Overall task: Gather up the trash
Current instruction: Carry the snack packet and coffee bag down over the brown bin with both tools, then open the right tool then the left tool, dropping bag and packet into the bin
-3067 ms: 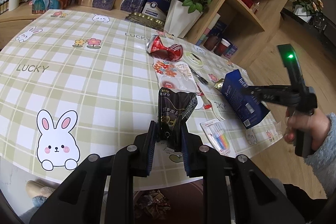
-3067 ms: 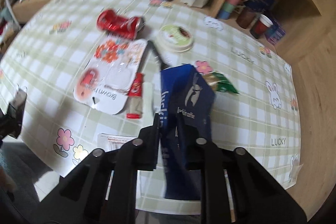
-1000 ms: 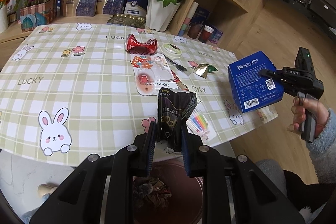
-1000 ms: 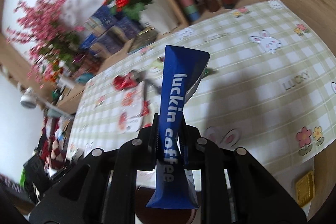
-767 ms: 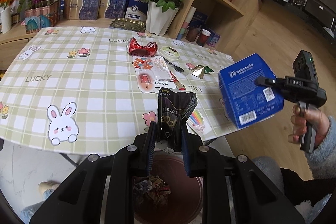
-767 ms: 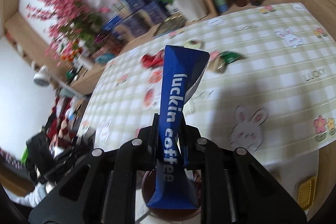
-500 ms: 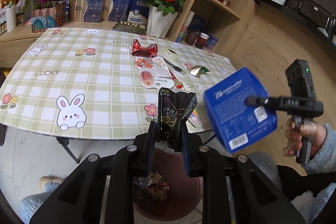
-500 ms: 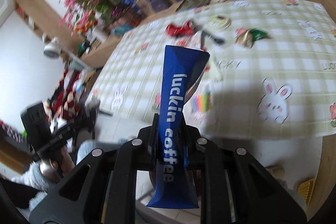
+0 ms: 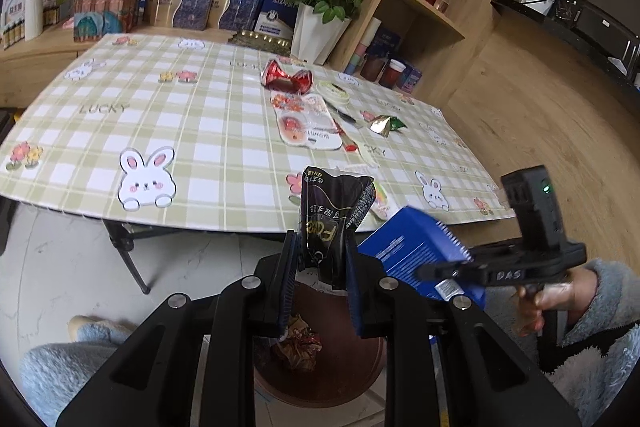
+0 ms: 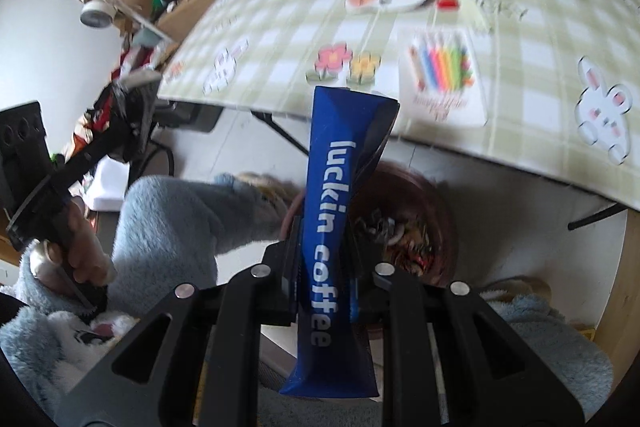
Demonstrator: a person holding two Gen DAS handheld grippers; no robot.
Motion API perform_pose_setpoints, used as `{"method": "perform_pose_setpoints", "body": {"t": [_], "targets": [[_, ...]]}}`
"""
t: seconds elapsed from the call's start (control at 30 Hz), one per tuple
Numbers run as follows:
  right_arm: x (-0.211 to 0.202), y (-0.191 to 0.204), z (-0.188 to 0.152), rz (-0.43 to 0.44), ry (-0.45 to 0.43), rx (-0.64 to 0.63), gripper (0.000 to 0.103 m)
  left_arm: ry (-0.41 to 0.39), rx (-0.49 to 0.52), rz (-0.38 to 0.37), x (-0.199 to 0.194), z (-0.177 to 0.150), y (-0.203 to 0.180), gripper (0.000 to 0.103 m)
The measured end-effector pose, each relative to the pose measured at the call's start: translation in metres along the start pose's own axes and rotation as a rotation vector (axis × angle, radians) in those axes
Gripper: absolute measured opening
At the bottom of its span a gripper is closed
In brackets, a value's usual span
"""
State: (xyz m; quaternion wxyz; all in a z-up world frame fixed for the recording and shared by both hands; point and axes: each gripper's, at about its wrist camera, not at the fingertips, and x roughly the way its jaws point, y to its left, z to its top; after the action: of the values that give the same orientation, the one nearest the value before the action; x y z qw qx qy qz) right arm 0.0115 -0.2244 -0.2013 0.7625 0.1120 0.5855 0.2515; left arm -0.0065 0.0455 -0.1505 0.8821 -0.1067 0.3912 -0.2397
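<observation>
Two pieces of trash are being held off the counter, one in each gripper. The left gripper [image 9: 322,263] is clamping a black snack wrapper [image 9: 332,223] between nearly closed jaws, the wrapper standing upright above a brown trash bin [image 9: 320,351] on the floor. The right gripper [image 10: 324,267] is pinching a blue luckin coffee box [image 10: 340,211] by its narrow edge, jaws nearly closed on it, the box standing over the same bin [image 10: 436,211]; in the left wrist view the box [image 9: 416,251] is hanging just beside the wrapper. Crumpled waste is lying inside the bin.

The person's right hand [image 9: 536,307] is gripping the right tool's handle; the left hand [image 10: 76,251] is gripping the other, both in fluffy grey-blue sleeves.

Several items are lying on the checked counter [image 9: 160,131]: a crushed red can [image 9: 286,81], a white blister card [image 9: 308,125], a round lid [image 9: 334,91], a gold-and-green wrapper [image 9: 386,125], and a crayon-printed packet [image 10: 442,75] near the front edge.

A vase of red roses [image 9: 324,11] is standing at the counter's far side, beside wooden shelving [image 9: 424,7].
</observation>
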Motion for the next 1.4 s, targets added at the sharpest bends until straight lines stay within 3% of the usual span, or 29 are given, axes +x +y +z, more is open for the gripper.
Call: {"method": "perform_pose_setpoints", "body": {"t": [0.43,0.73,0.87,1.03,1.27,1.4], "targets": [[0.08,-0.025,-0.011,-0.099,0.15,0.03,0.02,0.059,-0.062,-0.001,0.028,-0.013,0.019,0.022],[0.1,-0.042,-0.015,-0.14,0.152,0.103,0.021,0.093,-0.067,0.001,0.04,-0.017,0.019,0.022],[0.098,-0.047,-0.014,-0.13,0.135,0.137,0.031,0.102,-0.065,0.0,0.043,-0.016,0.018,0.022],[0.09,-0.045,-0.011,-0.127,0.107,0.135,0.035,0.108,-0.058,0.0,0.046,-0.017,0.017,0.022],[0.057,-0.032,-0.007,-0.176,-0.012,0.085,0.09,0.121,-0.054,0.003,0.048,-0.018,0.016,0.022],[0.036,-0.024,-0.007,-0.229,-0.09,0.042,0.097,0.136,-0.048,0.0,0.051,-0.02,0.013,0.022]]}}
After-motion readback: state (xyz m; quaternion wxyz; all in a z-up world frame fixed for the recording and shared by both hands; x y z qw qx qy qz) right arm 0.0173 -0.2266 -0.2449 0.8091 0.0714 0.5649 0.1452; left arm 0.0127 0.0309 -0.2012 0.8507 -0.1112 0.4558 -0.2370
